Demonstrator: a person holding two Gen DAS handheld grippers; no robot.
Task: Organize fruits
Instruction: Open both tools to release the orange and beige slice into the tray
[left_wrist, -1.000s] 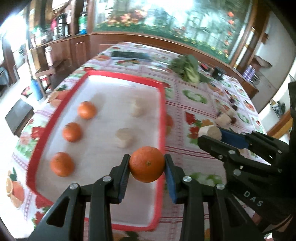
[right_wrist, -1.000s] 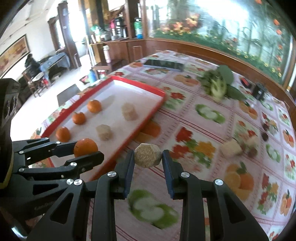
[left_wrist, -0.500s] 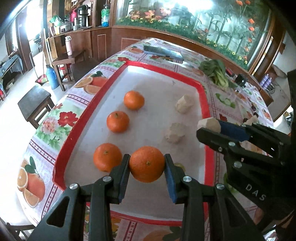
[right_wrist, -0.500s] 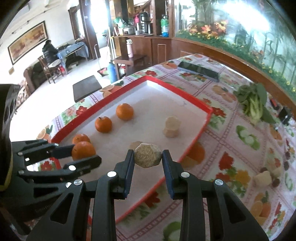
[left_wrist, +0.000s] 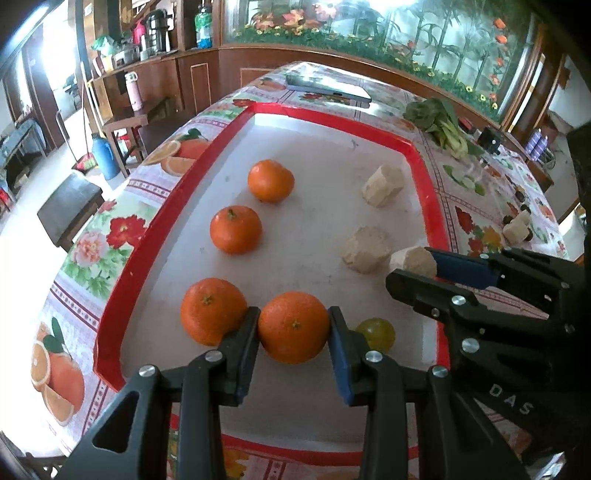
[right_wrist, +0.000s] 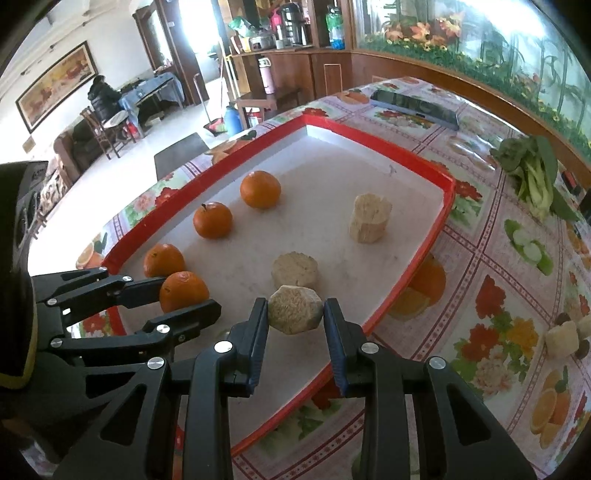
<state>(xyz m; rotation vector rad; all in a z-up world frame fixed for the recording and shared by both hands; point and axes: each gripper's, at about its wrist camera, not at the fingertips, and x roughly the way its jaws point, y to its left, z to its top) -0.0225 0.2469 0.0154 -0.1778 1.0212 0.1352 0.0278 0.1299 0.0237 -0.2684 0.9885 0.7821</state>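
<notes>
My left gripper (left_wrist: 293, 328) is shut on an orange (left_wrist: 293, 326) and holds it low over the near end of the red-rimmed white tray (left_wrist: 147, 236), right beside the nearest of three oranges (left_wrist: 210, 310) lined up along the tray's left side. My right gripper (right_wrist: 294, 314) is shut on a beige peeled fruit chunk (right_wrist: 294, 309) over the tray's near right part, just in front of two similar chunks (right_wrist: 294, 269) in a row. A small yellow-green grape (left_wrist: 376, 334) lies in the tray near the left gripper.
The tray sits on a table with a fruit-print cloth (right_wrist: 498, 295). More beige chunks and dark small fruits (right_wrist: 565, 338) lie at the right. Leafy greens (right_wrist: 532, 173) and a dark flat device (right_wrist: 415, 103) lie beyond the tray. The table's left edge drops to the floor.
Both grippers have moved forward and left over the tray with their loads. The held orange now sits beside the nearest orange, and the held chunk is lower, near the chunk row.
</notes>
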